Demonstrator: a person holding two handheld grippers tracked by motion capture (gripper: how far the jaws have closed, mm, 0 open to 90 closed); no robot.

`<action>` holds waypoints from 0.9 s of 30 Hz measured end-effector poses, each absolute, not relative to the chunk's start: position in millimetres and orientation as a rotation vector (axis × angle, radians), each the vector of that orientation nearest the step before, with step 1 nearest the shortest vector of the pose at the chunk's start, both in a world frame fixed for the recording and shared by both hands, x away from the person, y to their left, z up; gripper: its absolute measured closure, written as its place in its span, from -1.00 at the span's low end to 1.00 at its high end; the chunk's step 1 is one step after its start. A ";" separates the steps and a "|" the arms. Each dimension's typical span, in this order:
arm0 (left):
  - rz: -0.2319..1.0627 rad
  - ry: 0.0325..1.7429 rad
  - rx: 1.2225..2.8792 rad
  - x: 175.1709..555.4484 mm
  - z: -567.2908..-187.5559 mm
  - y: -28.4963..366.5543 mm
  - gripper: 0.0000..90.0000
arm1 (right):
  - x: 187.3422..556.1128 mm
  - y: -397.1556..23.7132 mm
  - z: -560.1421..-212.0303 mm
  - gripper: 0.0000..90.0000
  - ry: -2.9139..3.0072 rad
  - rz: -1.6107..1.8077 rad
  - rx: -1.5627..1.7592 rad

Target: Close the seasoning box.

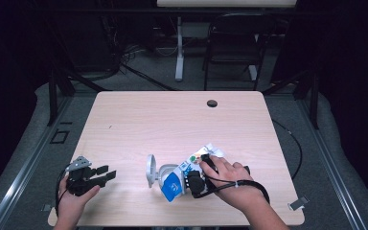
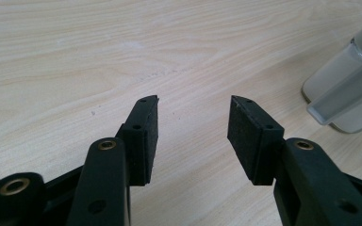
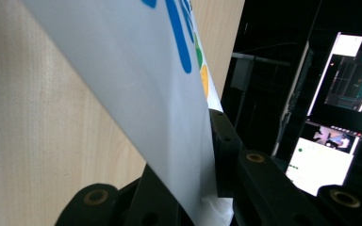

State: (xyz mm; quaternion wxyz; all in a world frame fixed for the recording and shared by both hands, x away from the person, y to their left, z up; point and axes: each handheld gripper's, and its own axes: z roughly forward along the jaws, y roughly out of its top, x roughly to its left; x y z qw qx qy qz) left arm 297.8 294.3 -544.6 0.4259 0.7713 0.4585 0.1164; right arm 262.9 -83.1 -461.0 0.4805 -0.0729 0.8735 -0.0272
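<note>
A white pouch with blue and coloured print lies at the table's front middle, over a white plastic container tipped on its side. My right gripper points left and is shut on the pouch. In the right gripper view the pouch runs as a white sheet between the black jaws of the right gripper. My left gripper rests at the front left, apart from the container. In the left gripper view the left gripper stands open over bare wood, with the container at the right edge.
The light wooden table has a dark cable hole near its far edge. Behind it stand a black chair and a white desk leg. Lit screens show beyond the table in the right gripper view.
</note>
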 end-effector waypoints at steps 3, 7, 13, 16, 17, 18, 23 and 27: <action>0.285 1.146 1.938 297.7 -544.1 294.9 0.20 | 263.7 -84.6 -460.5 0.86 2.153 -0.041 -0.148; 0.284 1.146 1.941 297.7 -543.5 296.0 0.20 | 264.8 -87.0 -459.3 0.87 2.180 -0.002 -0.108; 0.295 1.148 1.928 297.4 -543.8 296.4 0.20 | 266.3 -89.8 -459.7 0.87 2.227 0.038 -0.072; 0.296 1.149 1.922 297.5 -544.2 296.4 0.20 | 268.0 -92.5 -460.5 0.87 2.252 0.090 -0.043; 0.294 1.150 1.922 297.5 -544.3 296.5 0.20 | 268.3 -93.1 -460.5 0.87 2.258 0.103 -0.035; 0.294 1.151 1.921 297.5 -544.5 296.6 0.20 | 268.5 -93.9 -460.5 0.87 2.269 0.115 -0.022; 0.295 1.151 1.923 297.4 -544.6 296.3 0.20 | 271.6 -98.7 -462.7 0.87 2.327 0.201 0.028; 0.294 1.151 1.927 297.2 -544.7 296.4 0.20 | 274.8 -103.1 -462.6 0.87 2.369 0.288 0.099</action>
